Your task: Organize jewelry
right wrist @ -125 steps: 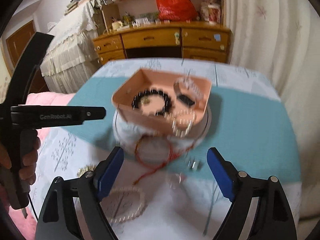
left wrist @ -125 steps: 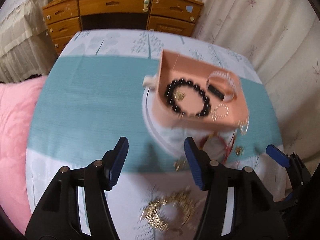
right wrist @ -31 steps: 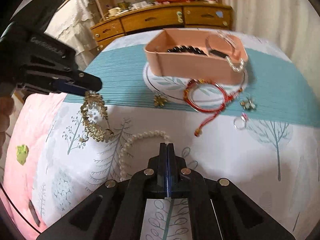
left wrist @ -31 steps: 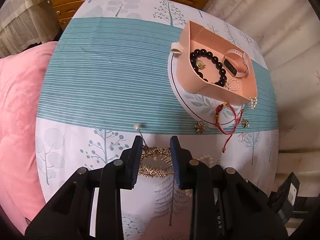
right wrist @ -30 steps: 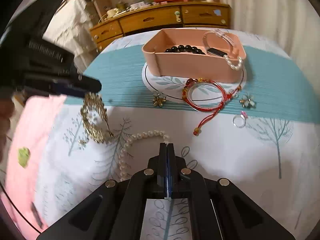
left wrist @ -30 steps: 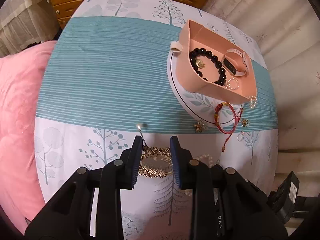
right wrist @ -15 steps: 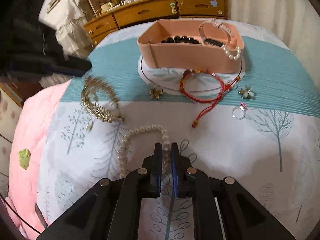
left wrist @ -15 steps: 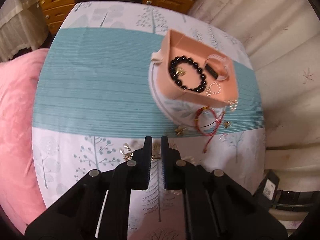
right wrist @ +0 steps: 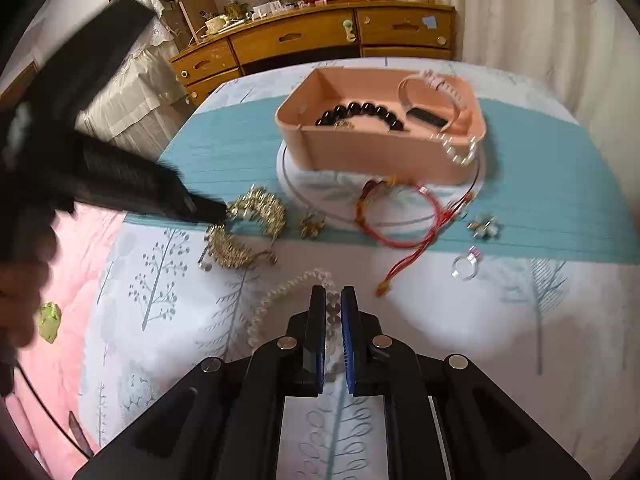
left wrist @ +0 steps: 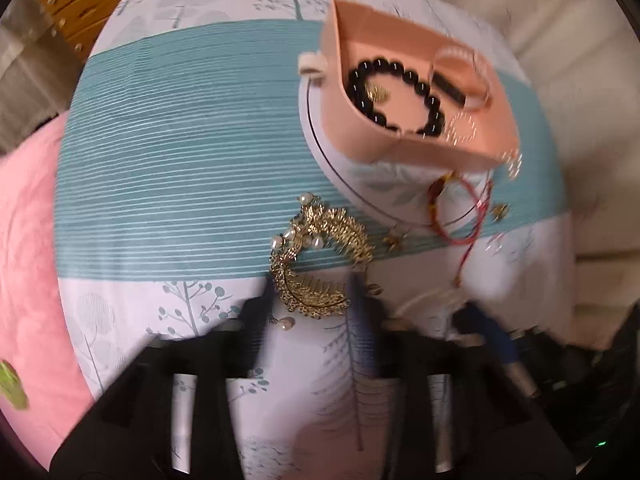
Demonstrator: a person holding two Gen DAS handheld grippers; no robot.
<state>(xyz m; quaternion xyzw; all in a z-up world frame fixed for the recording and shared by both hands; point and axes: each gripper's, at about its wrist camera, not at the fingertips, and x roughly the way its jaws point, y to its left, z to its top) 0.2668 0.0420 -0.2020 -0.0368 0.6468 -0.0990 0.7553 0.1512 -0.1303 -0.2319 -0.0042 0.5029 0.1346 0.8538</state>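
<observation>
A pink box (left wrist: pixel 416 92) (right wrist: pixel 380 136) on a round plate holds a black bead bracelet (left wrist: pixel 396 92), a watch band and small pieces. A gold necklace with pearls (left wrist: pixel 316 256) (right wrist: pixel 244 232) lies on the cloth in front of my left gripper (left wrist: pixel 312 308), whose blurred jaws stand apart around its near end. My left gripper also shows in the right wrist view (right wrist: pixel 212 210), touching the necklace. My right gripper (right wrist: pixel 333 300) is nearly closed with a white pearl bracelet (right wrist: pixel 288 292) between its fingers. A red cord bracelet (right wrist: pixel 396 212) lies by the plate.
A ring (right wrist: pixel 466 266), a flower brooch (right wrist: pixel 484 227) and a gold earring (right wrist: pixel 312 224) lie loose on the cloth. A pink quilt (left wrist: pixel 28 240) is at the left. A wooden dresser (right wrist: pixel 312 40) stands behind the table, curtains at the right.
My left gripper has opened and the gold necklace now lies spread on the cloth closer to the plate. My right gripper has parted slightly around the pearl bracelet.
</observation>
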